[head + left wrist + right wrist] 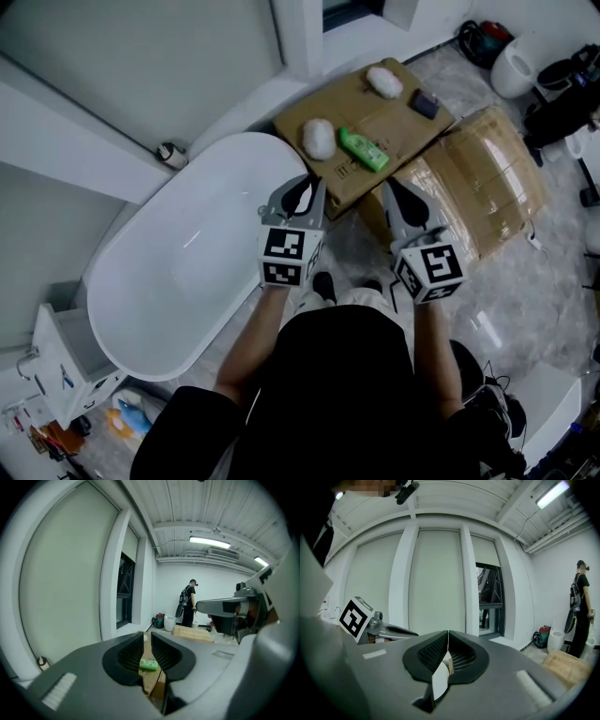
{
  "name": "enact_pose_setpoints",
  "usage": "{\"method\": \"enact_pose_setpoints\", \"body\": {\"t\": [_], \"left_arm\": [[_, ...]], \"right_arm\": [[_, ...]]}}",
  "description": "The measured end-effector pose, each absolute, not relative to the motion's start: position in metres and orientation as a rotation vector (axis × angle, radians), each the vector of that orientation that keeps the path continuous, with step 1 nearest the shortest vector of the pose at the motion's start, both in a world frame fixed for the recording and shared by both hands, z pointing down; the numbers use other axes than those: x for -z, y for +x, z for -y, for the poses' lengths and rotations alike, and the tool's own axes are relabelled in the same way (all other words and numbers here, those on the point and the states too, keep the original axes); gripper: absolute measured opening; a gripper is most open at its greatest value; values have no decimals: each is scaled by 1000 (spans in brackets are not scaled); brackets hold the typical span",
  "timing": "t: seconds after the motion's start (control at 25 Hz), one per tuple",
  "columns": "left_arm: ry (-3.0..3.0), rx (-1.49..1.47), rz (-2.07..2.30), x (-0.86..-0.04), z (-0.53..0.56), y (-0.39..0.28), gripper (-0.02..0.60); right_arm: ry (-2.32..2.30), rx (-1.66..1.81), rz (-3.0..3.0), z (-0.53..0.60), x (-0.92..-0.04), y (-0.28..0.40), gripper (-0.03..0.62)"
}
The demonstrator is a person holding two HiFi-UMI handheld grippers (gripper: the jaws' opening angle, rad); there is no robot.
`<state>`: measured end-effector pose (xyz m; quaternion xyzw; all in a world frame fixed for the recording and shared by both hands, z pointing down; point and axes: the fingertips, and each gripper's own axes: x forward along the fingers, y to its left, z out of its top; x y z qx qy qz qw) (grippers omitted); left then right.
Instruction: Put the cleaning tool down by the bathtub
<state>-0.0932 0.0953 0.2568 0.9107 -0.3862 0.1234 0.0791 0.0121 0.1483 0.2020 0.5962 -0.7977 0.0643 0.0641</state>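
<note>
The white bathtub (178,272) lies at the left in the head view. On a flat cardboard sheet (394,127) beyond it rest two white fluffy pads (320,138) (383,81), a green bottle (363,150) and a small dark item (424,103). My left gripper (300,192) hovers over the tub's near end. Its jaws stand a narrow gap apart with nothing between them, and the green bottle (148,664) shows far off through that gap. My right gripper (401,197) hangs beside it, shut and empty, its tips touching (448,633).
A taped cardboard box (487,187) sits right of the sheet. A metal fitting (171,152) is on the ledge behind the tub. A white stand with small bottles (56,375) is at lower left. A person (188,604) stands at the far wall.
</note>
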Motion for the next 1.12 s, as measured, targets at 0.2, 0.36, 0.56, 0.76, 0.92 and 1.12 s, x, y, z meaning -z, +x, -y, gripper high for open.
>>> {"method": "enact_pose_setpoints", "body": {"t": [0.2, 0.36, 0.56, 0.76, 0.92, 1.12], "left_arm": [[2752, -313, 1183, -238, -103, -95, 39], [2761, -279, 1203, -226, -106, -102, 27], [2765, -255, 1222, -215, -105, -107, 14], [2769, -244, 1233, -209, -104, -108, 0], [2774, -238, 1236, -206, -105, -108, 0], [2777, -241, 1236, -207, -104, -105, 0]], "right_arm": [[1781, -171, 2438, -153, -196, 6, 9], [1773, -148, 2451, -153, -188, 0, 9], [1763, -126, 2462, -150, -180, -2, 9], [1759, -107, 2461, -150, -176, -2, 8], [1765, -97, 2458, -150, -173, -1, 8], [1767, -98, 2462, -149, -174, 1, 8]]}}
